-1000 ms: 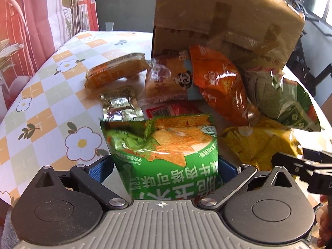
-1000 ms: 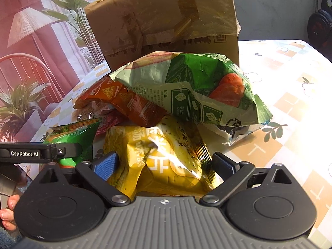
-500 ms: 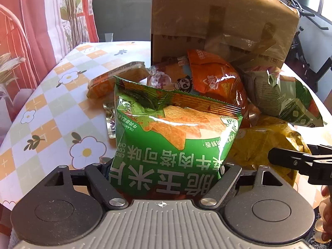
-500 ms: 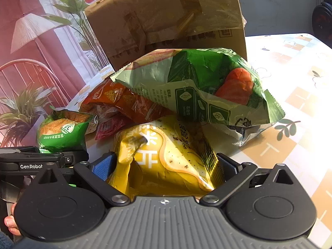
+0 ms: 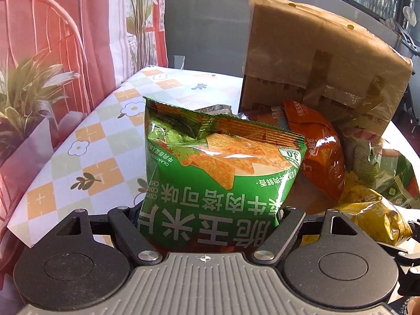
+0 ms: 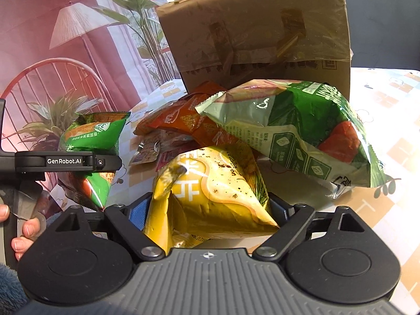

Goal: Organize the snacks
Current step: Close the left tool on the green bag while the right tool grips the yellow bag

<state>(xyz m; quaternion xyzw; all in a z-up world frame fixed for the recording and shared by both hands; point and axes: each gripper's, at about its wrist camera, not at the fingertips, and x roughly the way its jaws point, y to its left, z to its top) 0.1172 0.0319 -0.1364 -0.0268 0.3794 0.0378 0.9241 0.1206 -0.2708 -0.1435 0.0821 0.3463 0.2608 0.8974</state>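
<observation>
Center frame, both wrist views: each gripper clamped on a snack bag.
L gripper (image 5: 210,225) holds the green chip bag (image 5: 220,173) upright, off the table (image 5: 99,141); R gripper (image 6: 210,210), jaws just closing, appears to pinch the yellow bag (image 6: 210,197), w/ cardboard box (image 6: 262,26) at upper center.

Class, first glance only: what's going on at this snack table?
A person works two handheld claws over a snack pile in front of a cardboard box. The left claw grips a green corn chip bag, raised off the table. The right claw has just been closing around a yellow chip bag.
</observation>
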